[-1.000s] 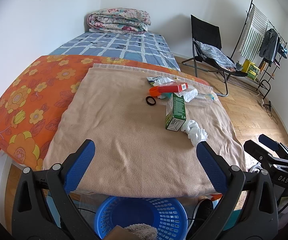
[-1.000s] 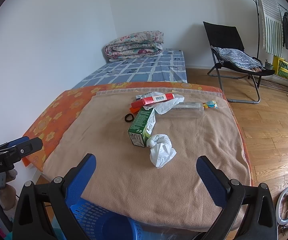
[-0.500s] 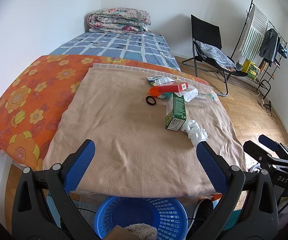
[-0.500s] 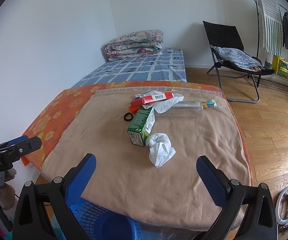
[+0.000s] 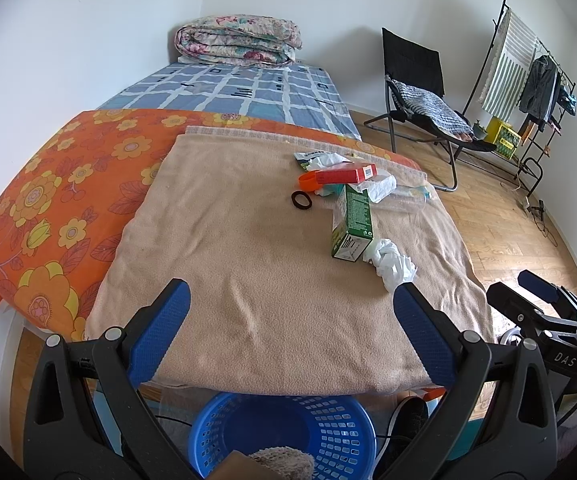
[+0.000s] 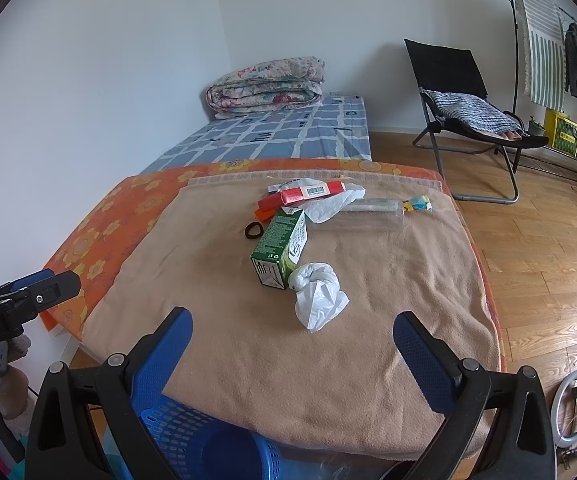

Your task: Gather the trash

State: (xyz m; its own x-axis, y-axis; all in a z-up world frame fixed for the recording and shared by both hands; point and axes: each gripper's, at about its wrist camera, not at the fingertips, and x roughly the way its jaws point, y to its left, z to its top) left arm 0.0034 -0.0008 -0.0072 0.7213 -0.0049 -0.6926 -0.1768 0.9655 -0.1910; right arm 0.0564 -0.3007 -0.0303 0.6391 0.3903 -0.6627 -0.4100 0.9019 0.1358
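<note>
Both tools hover at the near edge of the tan fleece blanket (image 6: 368, 280), the left tool (image 5: 291, 328) and right tool (image 6: 291, 354) each spread wide and empty. The task stands at its outset, judging by the litter untouched on the blanket: a crumpled white plastic bag (image 6: 318, 292) lies nearest, touching a green paper carton (image 6: 280, 246) on its side; beyond lie a black hair ring (image 6: 253, 231), a red cardboard box (image 6: 312, 193) and a clear plastic bottle (image 6: 364, 220). A blue perforated plastic basket (image 5: 328, 432) waits below the blanket's near edge. The next move probably calls for a reach forward to pinch the bag, then a carry back over the edge. Open blanket around the bag gives free approach; the carton alone crowds its left side.
</note>
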